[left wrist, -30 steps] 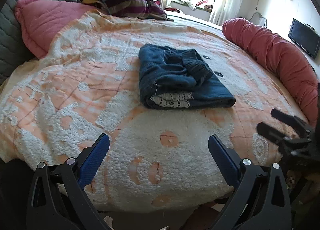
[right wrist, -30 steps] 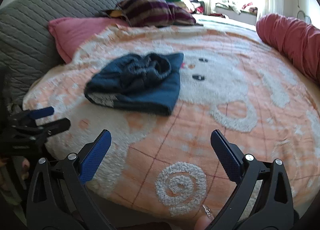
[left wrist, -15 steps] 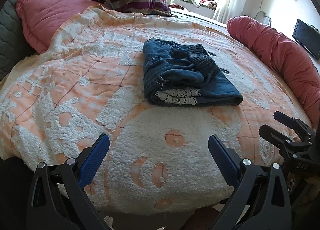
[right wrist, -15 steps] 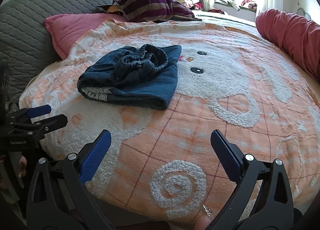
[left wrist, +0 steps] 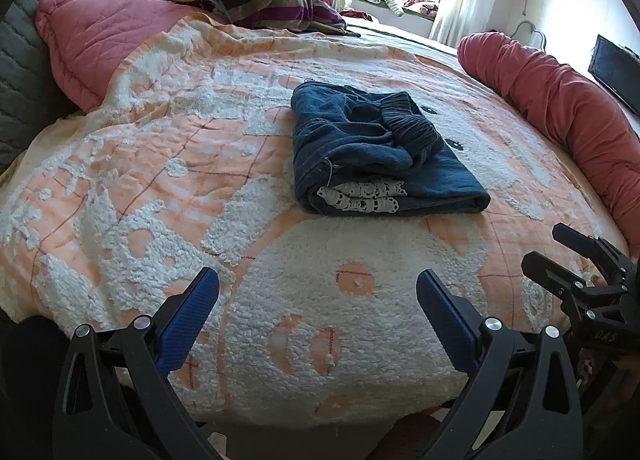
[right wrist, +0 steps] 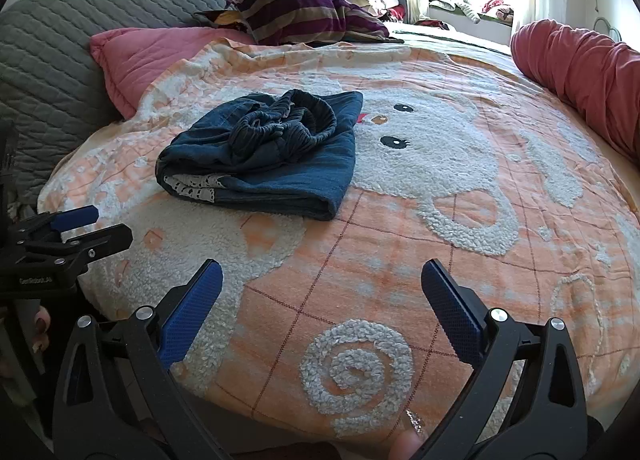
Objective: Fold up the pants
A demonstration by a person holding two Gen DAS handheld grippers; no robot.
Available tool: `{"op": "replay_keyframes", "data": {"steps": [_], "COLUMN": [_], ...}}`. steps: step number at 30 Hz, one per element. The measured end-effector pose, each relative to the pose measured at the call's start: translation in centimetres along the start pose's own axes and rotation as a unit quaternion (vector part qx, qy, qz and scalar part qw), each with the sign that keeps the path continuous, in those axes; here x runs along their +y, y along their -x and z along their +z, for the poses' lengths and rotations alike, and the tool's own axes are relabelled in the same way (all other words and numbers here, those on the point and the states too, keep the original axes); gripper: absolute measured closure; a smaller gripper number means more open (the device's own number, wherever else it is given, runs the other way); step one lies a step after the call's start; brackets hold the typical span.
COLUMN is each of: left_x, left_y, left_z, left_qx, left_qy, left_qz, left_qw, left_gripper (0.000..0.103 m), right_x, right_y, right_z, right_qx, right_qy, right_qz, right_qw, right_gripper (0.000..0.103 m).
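Sunlit bedroom, with an orange-and-white fleecy bedspread (left wrist: 168,164) filling both views. Nearest, the left gripper (left wrist: 318,294) and right gripper (right wrist: 322,284) hover over its near edge, both with jaws spread wide and empty. Ahead, toward twelve o'clock of the left jaws and eleven o'clock of the right, well apart from both, lies the dark blue denim pants bundle (left wrist: 372,156), folded into a thick pad with white lace trim showing. Its bunched waistband sits loosely on top; a careless pinch there could probably pull the layers open.
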State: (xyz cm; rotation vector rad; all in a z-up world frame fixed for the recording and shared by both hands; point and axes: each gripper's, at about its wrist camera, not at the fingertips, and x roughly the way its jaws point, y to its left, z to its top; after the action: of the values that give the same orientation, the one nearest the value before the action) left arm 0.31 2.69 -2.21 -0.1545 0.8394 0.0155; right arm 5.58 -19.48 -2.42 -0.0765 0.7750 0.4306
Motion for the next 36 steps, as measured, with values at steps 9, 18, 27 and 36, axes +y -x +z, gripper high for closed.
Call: {"op": "replay_keyframes", "data": {"steps": [9, 18, 27, 36], "left_x": [-0.42, -0.40, -0.19, -0.15], "left_y": [0.30, 0.35, 0.48, 0.51], "left_z": [0.04, 0.03, 0.13, 0.15], "left_qx": [-0.004, -0.004, -0.003, 0.000], "left_qy": [-0.008, -0.007, -0.002, 0.000], "left_qz": [0.008, 0.007, 0.005, 0.007], "left_qw": [0.9999, 0.9999, 1.0000, 1.0000], "left_gripper": [0.004, 0.004, 0.004, 0.004], "right_x": [-0.03, -0.09, -0.05, -0.17], "right_y": [0.03, 0.13, 0.20, 0.22], "right_z": [-0.05, -0.01, -0.01, -0.04], "right_qx": [0.001, 0.000, -0.002, -0.003], "right_qy": [0.000, -0.002, -0.004, -0.009], "right_qz": [-0.001, -0.004, -0.011, -0.014], "right_qw": [1.000, 1.000, 1.000, 1.000], "right_gripper": [0.009, 0.009, 0.009, 0.009]}}
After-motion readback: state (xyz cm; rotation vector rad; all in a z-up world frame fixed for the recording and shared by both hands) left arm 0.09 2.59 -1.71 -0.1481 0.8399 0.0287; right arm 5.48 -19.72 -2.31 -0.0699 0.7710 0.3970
